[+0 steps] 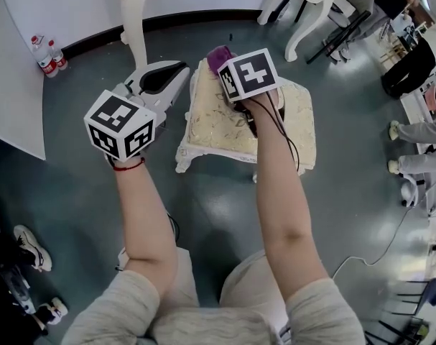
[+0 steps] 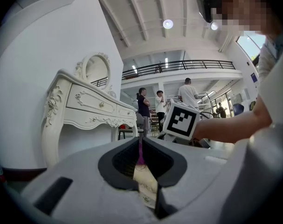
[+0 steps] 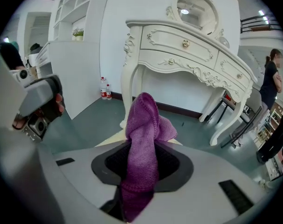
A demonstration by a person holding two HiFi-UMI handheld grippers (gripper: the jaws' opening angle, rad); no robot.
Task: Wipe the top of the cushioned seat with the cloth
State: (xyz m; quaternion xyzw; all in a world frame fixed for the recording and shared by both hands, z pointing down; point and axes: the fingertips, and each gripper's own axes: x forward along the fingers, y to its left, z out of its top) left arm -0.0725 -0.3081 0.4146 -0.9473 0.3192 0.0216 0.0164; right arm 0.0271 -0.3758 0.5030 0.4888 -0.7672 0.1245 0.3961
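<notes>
The cushioned seat (image 1: pixel 214 124) is a cream stool with white carved legs, standing on the grey floor ahead of me. My right gripper (image 3: pixel 141 146) is over the stool's far edge, shut on a purple knitted cloth (image 3: pixel 143 122). The cloth (image 1: pixel 218 54) bunches up past the jaw tips. My left gripper (image 1: pixel 182 69) hovers just left of the stool, its jaws together with nothing between them. In the left gripper view, that gripper (image 2: pixel 140 141) points toward the right gripper's marker cube (image 2: pixel 181 120), with a strip of the seat (image 2: pixel 143 176) showing below the tips.
A white carved dressing table (image 1: pixel 133 27) stands just beyond the stool, with its mirror (image 3: pixel 195 8) above. Two bottles (image 1: pixel 45 54) sit by a white wall panel at the left. Black chairs (image 1: pixel 411 63) and people's feet are at the right. A cable (image 1: pixel 376 250) trails on the floor.
</notes>
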